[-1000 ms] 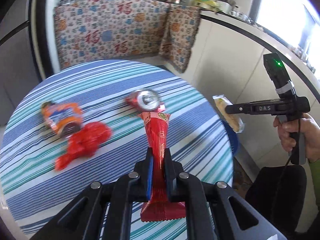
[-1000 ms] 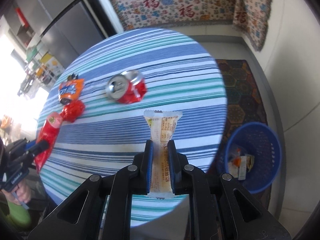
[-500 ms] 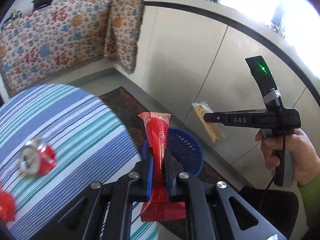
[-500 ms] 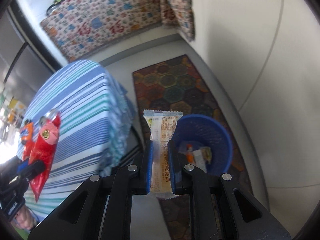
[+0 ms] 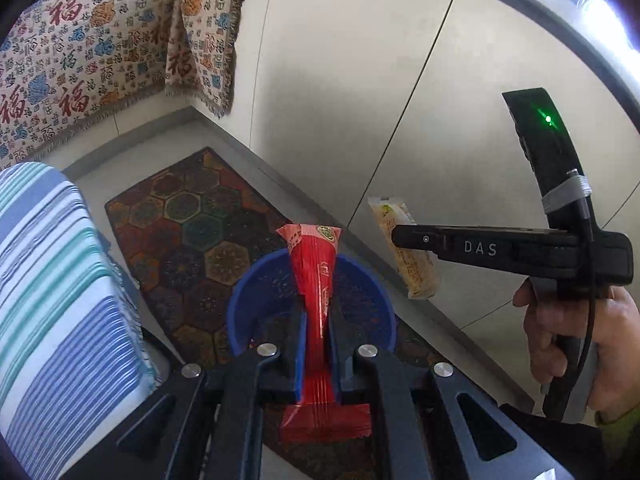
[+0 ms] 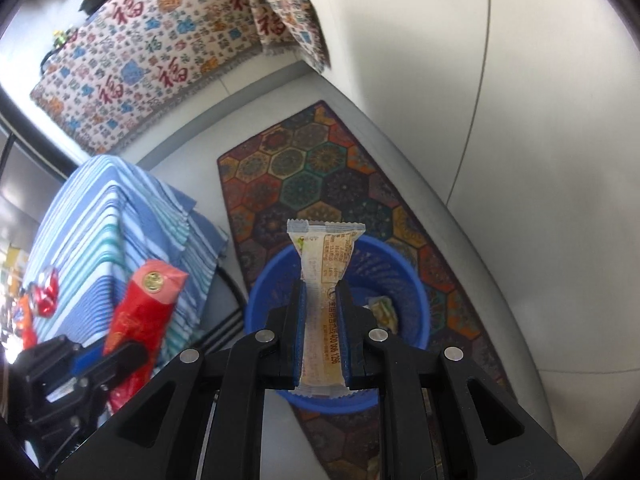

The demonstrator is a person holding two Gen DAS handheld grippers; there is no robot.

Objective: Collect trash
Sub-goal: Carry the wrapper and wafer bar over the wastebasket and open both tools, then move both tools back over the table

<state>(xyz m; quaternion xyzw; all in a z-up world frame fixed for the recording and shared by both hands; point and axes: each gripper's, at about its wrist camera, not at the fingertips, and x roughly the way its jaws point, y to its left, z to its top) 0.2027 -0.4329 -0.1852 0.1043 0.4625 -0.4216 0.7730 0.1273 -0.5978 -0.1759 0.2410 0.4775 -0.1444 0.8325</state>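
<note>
The left hand-held gripper (image 5: 318,344) is clenched on a red wrapper (image 5: 316,280), which stands upright between its pads over the blue basket (image 5: 240,320) on the floor. The right hand-held gripper (image 6: 322,332) grasps a pale snack packet (image 6: 324,272) the same way, above the same basket (image 6: 416,304). Beneath the basket lies a hexagon-patterned rug (image 6: 320,168), and to its left hangs the edge of the striped cloth covering the surface (image 6: 100,232). Farther back, a patterned cloth (image 6: 160,48) drapes over a counter against the white wall. Only the right view shows scraps already lying in the basket and a crushed can (image 6: 46,292) on the surface; only the left view shows the person's hand (image 5: 580,340) around the right gripper's handle, with its green light glowing.
</note>
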